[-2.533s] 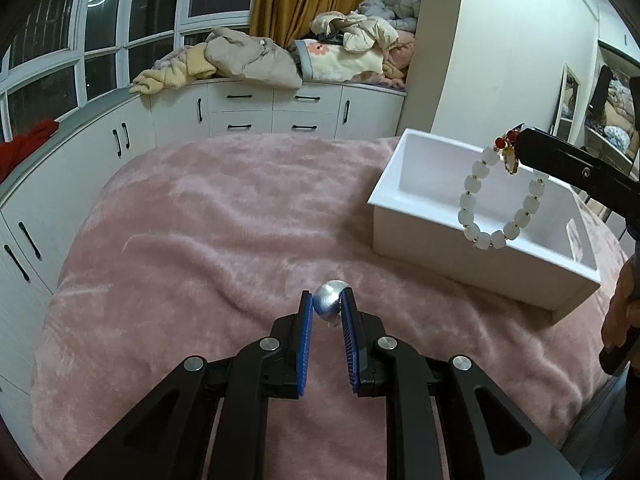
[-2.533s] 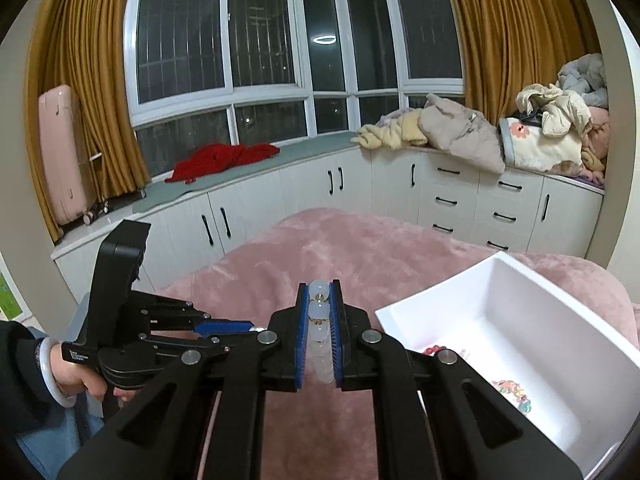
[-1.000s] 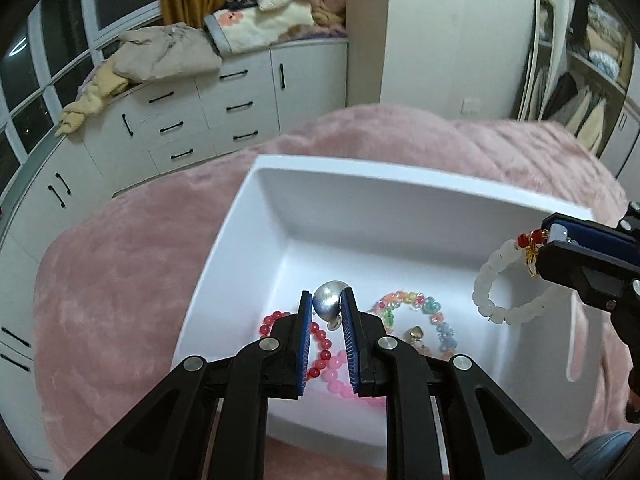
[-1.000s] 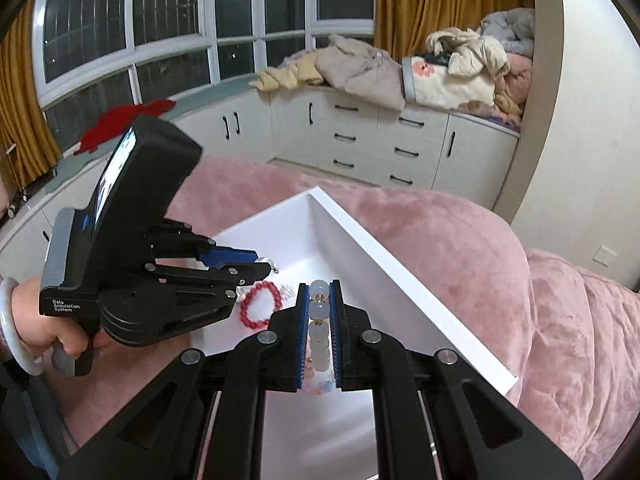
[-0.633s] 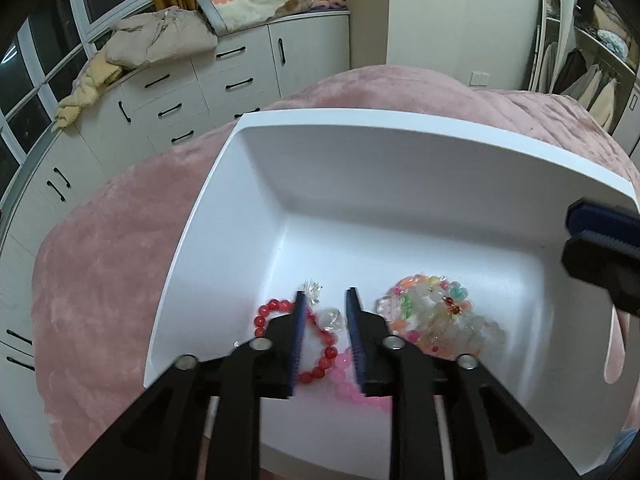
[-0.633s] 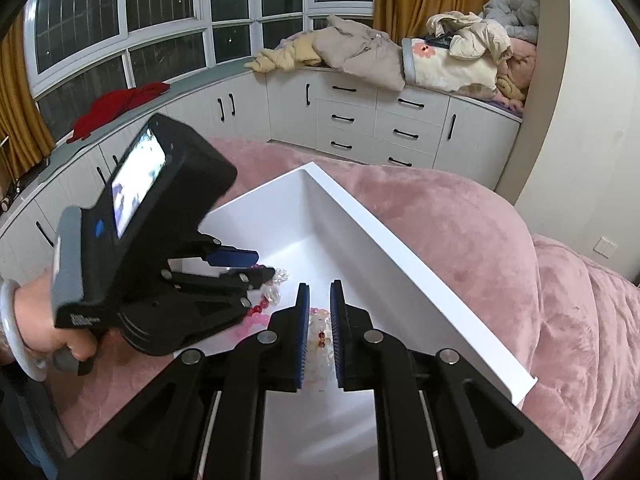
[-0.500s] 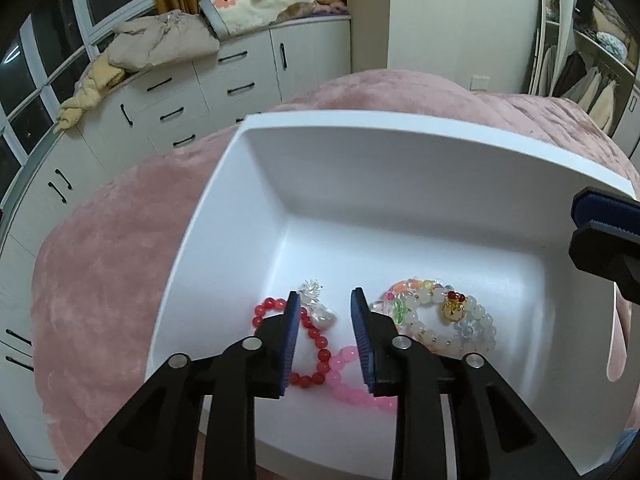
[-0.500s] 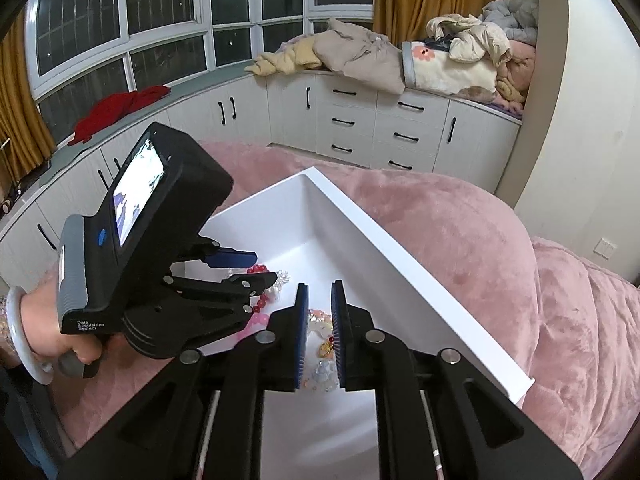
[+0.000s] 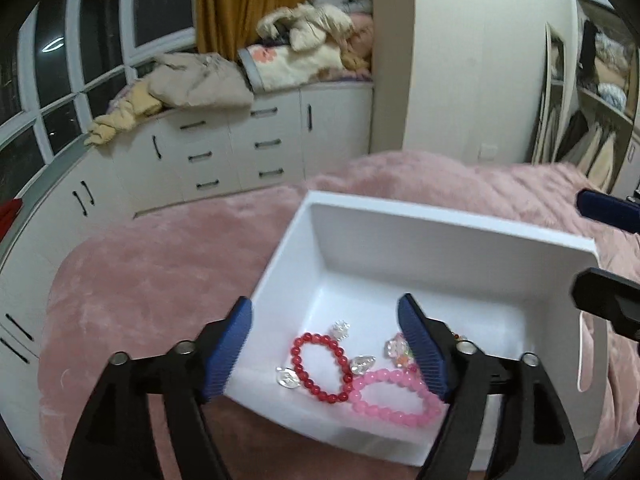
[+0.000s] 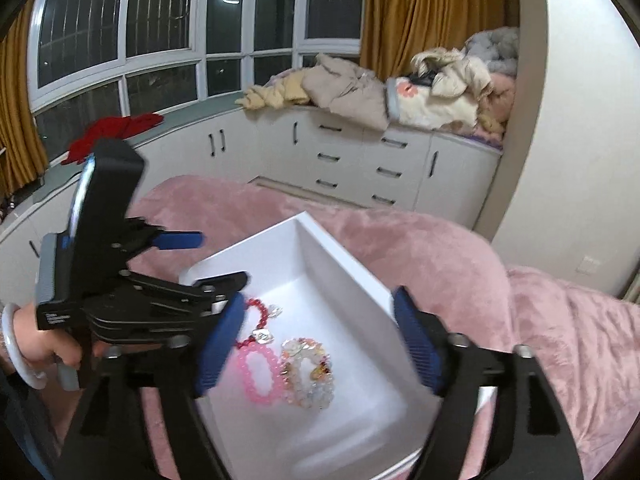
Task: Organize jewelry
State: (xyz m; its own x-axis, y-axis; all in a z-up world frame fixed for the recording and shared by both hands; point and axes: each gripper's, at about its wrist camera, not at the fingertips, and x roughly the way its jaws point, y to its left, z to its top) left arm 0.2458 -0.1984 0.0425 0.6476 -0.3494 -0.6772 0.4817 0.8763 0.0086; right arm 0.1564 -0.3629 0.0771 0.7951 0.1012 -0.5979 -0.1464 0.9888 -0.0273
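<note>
A white box [image 9: 452, 222] sits on the pink bed; it also shows in the right wrist view [image 10: 344, 252]. Inside lie a red bead bracelet [image 9: 320, 360], a pink bead bracelet [image 9: 394, 400], clear crystal pieces [image 9: 362, 364] and, in the right wrist view, a white bead bracelet [image 10: 308, 372] on a colourful one. My left gripper [image 9: 326, 344] is wide open and empty above the box's near edge. My right gripper [image 10: 316, 340] is wide open and empty above the box. The left gripper also shows in the right wrist view [image 10: 188, 260].
The pink fuzzy blanket [image 9: 160, 264] covers the bed around the box. White cabinets [image 9: 224, 152] with piled clothes [image 9: 304, 52] run along the windows behind. A wall [image 10: 580, 120] stands at the right. A wardrobe [image 9: 592, 92] is at the far right.
Both grippers have opened wide and pulled back a little from the box. The silver piece and the white bead bracelet they held earlier now lie in the box.
</note>
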